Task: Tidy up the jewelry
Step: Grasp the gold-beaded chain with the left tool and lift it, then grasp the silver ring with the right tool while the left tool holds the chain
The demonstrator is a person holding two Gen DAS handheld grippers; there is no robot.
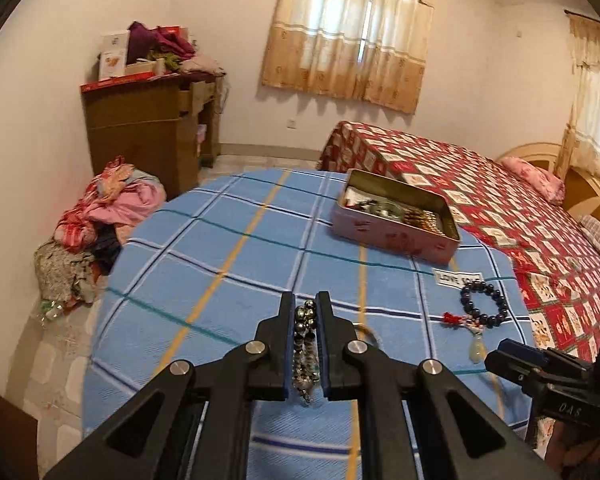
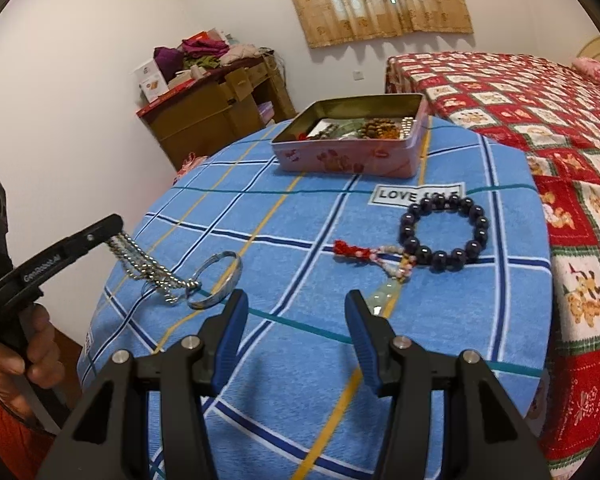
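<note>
One beaded chain (image 1: 306, 344) hangs clamped in left gripper (image 1: 305, 308).

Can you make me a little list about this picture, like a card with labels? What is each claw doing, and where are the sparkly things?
left claw: shut on the bead chain, which hangs down onto the cloth
right claw: open, holding nothing, above the cloth
dark bead bracelet: lying on the blue checked cloth, with a red tassel
silver bangle: on the cloth, beside the hanging chain
pink tin: lid off, at the far side of the cloth, jewelry already inside
</note>
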